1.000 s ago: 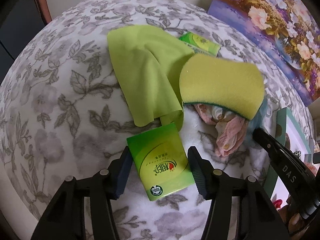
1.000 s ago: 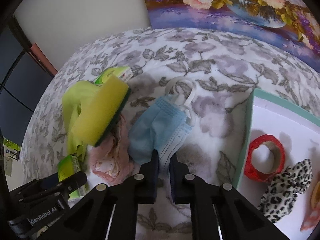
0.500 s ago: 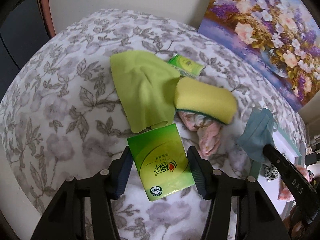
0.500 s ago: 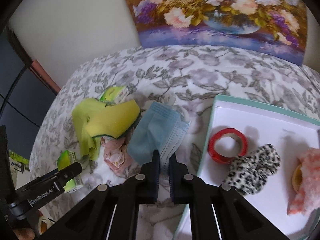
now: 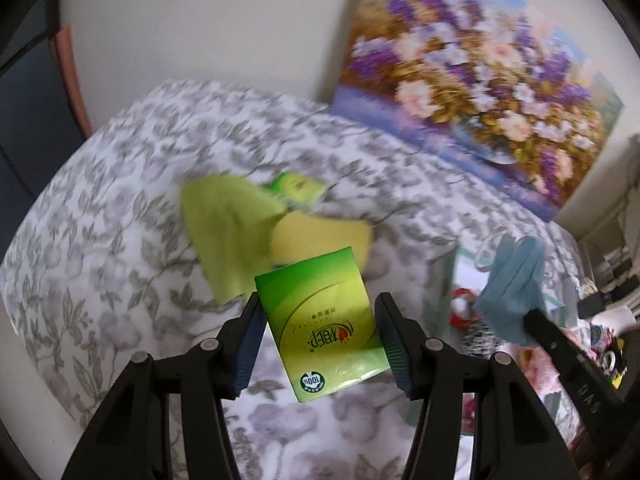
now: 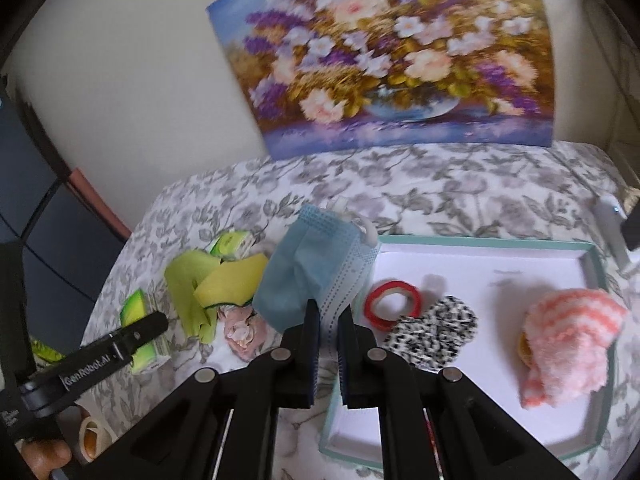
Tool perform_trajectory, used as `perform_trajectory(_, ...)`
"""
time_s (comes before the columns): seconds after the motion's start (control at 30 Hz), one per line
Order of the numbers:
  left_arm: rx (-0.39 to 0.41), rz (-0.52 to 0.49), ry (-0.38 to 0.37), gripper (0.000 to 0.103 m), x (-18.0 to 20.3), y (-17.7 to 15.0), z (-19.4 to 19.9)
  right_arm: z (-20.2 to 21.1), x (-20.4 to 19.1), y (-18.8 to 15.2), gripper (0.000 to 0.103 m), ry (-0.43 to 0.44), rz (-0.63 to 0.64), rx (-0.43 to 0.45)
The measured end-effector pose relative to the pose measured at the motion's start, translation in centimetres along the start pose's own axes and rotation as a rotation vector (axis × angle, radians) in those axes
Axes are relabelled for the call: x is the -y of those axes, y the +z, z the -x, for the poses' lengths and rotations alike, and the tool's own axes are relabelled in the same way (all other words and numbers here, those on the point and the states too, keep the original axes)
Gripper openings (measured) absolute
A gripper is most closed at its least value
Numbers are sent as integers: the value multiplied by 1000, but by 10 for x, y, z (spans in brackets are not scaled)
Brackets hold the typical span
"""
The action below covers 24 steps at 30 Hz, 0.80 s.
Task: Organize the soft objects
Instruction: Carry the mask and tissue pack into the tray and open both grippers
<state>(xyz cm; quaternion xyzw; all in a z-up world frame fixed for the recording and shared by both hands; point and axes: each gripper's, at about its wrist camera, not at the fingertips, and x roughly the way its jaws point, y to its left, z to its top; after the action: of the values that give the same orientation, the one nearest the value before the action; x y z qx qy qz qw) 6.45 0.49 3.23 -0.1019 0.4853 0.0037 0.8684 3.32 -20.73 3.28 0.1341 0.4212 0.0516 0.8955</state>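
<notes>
Tissue pack (image 5: 325, 324), green and glossy, sits low in the centre of your left wrist view, clamped between the two pads of your left hand-held gripper (image 5: 320, 332) and lifted off the floral cloth (image 5: 100, 240). Above it lie the lime cloth (image 5: 224, 232), the yellow sponge (image 5: 320, 236) and a second green pack (image 5: 296, 188). At the right edge, the blue face mask (image 5: 512, 284) hangs over the teal tray (image 5: 444, 288).

In your right wrist view, your right hand-held gripper (image 6: 329, 320) is pinched shut on the mask's (image 6: 312, 276) lower edge, at the frame's centre, above the tray's (image 6: 596, 272) left rim. Inside the tray you see a red tape roll (image 6: 394, 304), a leopard scrunchie (image 6: 436, 332) and a pink striped fluffy item (image 6: 572, 340). The flower painting (image 6: 392, 56) leans against the wall above.
</notes>
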Motion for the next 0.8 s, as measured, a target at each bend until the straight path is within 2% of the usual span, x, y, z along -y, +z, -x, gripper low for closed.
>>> perform_trajectory(0.2,46,-103,-46,57,53,6,22,31,25,-1,8,-53,-41,48)
perform_trajectory(0.4,53,-197,-84,57,102,-1,25,39,61,-2,8,-117,-100,37)
perform_trajectory(0.57,28,-256,-112,57,137,-13,12,38,85,-3,8,-138,-142,23)
perform_trajectory(0.8,-18,-310,-145,57,164,-32,-17,28,112,-7,8,-164,-189,-13)
